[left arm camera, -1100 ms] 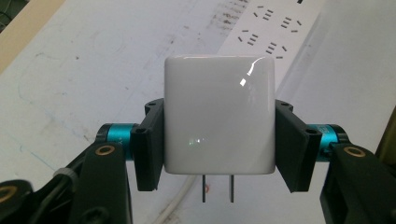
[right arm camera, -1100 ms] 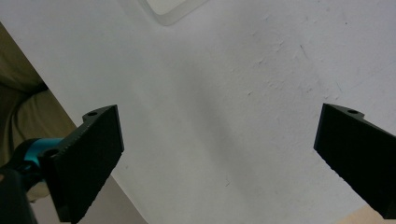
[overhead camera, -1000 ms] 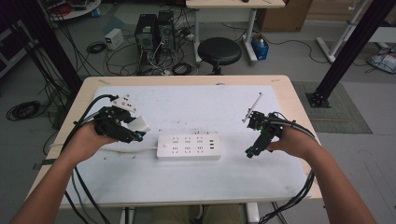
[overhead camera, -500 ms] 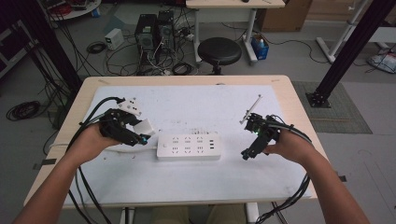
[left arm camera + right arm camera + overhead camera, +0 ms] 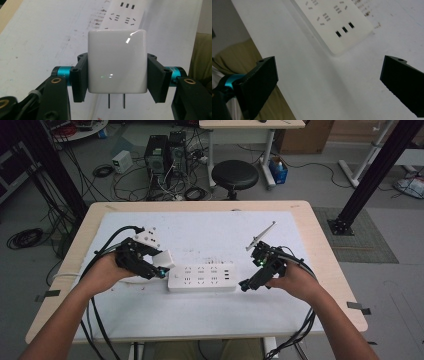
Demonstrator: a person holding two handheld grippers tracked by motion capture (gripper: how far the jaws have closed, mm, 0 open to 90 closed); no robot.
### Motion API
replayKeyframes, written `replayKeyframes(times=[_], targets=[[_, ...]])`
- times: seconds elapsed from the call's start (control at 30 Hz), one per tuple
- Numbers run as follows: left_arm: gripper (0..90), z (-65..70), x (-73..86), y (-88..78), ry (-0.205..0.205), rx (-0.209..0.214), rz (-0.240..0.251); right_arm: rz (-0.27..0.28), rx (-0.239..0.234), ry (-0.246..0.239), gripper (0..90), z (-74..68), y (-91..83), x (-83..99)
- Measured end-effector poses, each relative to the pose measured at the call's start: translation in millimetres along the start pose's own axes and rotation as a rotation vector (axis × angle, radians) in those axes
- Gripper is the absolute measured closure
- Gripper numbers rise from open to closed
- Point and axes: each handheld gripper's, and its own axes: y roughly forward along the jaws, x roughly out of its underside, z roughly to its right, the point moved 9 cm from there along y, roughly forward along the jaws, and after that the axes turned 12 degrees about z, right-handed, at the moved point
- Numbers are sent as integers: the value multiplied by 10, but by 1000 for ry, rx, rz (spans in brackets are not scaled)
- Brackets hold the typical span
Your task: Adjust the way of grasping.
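A white power strip [image 5: 202, 277] lies flat in the middle of the white table mat, also seen in the right gripper view [image 5: 334, 22] and, farther off, in the left gripper view [image 5: 125, 15]. My left gripper [image 5: 161, 268] sits just left of the strip's left end, shut on a white plug adapter [image 5: 117, 61] whose two prongs point toward the camera. The adapter [image 5: 164, 259] hangs close to the strip's left end. My right gripper [image 5: 329, 82] stands open with nothing between its jaws, just off the strip's right end [image 5: 248, 284].
A thin grey rod [image 5: 261, 236] rises from the right gripper. The table's wooden edge [image 5: 330, 270] runs on the right. Cables trail off the left side [image 5: 105, 252]. Beyond the table stand a black stool [image 5: 235, 174] and computer cases [image 5: 165, 150].
The left gripper with the adapter has shifted right, toward the strip's left end. The right gripper has moved left and nearer the strip's right end.
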Motion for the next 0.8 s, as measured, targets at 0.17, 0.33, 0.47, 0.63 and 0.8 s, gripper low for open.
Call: replayKeyframes(times=[0.17,0.33,0.47,0.63,0.8], targets=[[424,55,-51,97,16,22,-6,57,-60,63,7,-103,31,-46],[424,130,-110,189,33,42,5,112,-102,120,7,-168,41,-104],[424,182,-156,246,72,60,-1,163,-159,179,7,-211,64,-162],[424,267,-197,326,114,84,-11,199,-238,232,8,-291,110,-203],[424,376,-245,424,146,113,-11,222,-296,297,8,-353,146,-252]])
